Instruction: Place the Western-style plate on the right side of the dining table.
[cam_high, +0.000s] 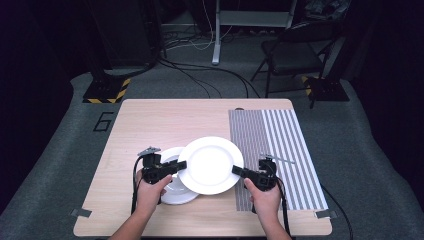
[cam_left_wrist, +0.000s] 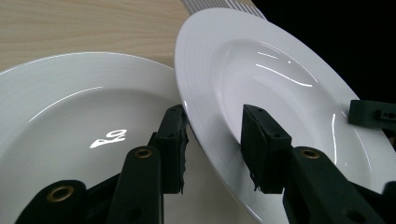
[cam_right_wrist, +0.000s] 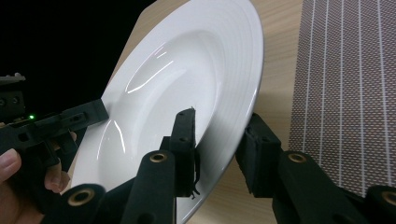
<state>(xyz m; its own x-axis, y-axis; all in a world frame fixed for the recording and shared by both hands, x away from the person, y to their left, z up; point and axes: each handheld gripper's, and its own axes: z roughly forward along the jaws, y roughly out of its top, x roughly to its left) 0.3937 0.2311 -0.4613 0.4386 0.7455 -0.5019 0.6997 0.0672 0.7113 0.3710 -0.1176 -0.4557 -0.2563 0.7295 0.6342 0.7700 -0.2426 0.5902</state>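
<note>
The wooden surface (cam_high: 150, 120) carries a striped mat (cam_high: 280, 145) and a lower plate (cam_high: 172, 192). Above it hangs the upper plate (cam_high: 210, 165), stiff, glossy, breakable, best gripped at the rim; left gripper (cam_high: 179, 165) and right gripper (cam_high: 236, 171) jaws pinch opposite edges.

Glossy white ceramic plate (cam_high: 210, 165), matt wooden table (cam_high: 150, 125), woven striped placemat (cam_high: 280, 145)

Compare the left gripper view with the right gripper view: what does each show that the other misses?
Left gripper view alone: the second plate lying on the table beneath. Right gripper view alone: the striped mat and the person's fingers. Both: the lifted plate, tilted, its rim clamped by the left tongs and, opposite, the right tongs.
</note>
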